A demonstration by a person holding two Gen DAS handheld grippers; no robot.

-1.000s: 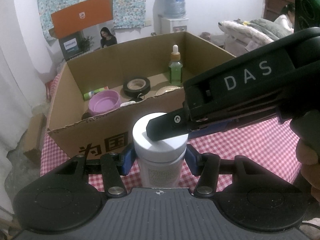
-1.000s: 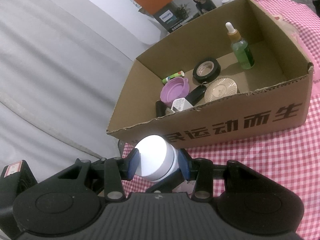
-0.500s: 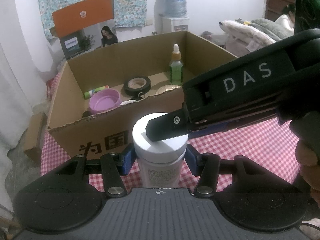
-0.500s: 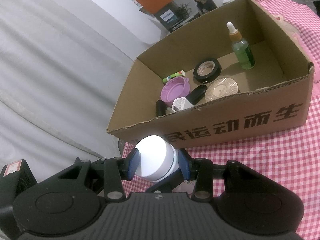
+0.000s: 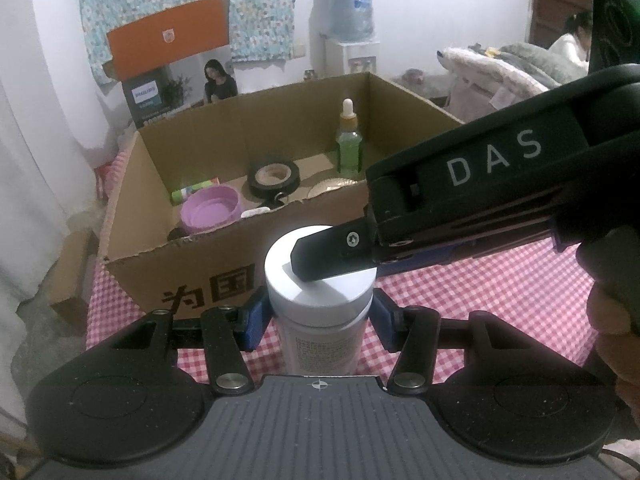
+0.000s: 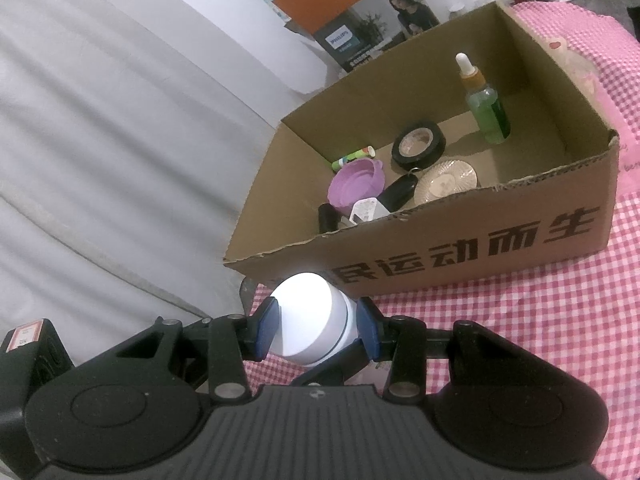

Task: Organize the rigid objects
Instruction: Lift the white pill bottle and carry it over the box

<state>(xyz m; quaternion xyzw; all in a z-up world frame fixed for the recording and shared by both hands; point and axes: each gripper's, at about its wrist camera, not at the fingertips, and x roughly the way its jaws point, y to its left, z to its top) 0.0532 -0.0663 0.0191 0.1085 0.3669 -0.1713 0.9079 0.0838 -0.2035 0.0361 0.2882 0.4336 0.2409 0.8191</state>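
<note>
A white bottle point(image 5: 320, 344) with a wide white cap point(image 5: 316, 292) stands upright on the pink checked cloth in front of a cardboard box point(image 5: 192, 276). My left gripper point(image 5: 320, 320) is shut on the bottle's body, a blue pad on each side. From the right my right gripper point(image 6: 316, 332) is shut on the cap point(image 6: 308, 320); in the left wrist view one of its fingers point(image 5: 332, 256) lies across the cap's top. The box point(image 6: 440, 248) holds a green dropper bottle point(image 6: 488, 116), a black tape roll point(image 6: 418, 144) and a purple lid point(image 6: 356, 184).
Also in the box lie a beige round disc point(image 6: 446, 180), a black key fob point(image 6: 396, 196) and a small green tube point(image 6: 352, 158). A white curtain point(image 6: 120, 140) hangs left of the table. A person's hand point(image 5: 612, 344) holds the right gripper.
</note>
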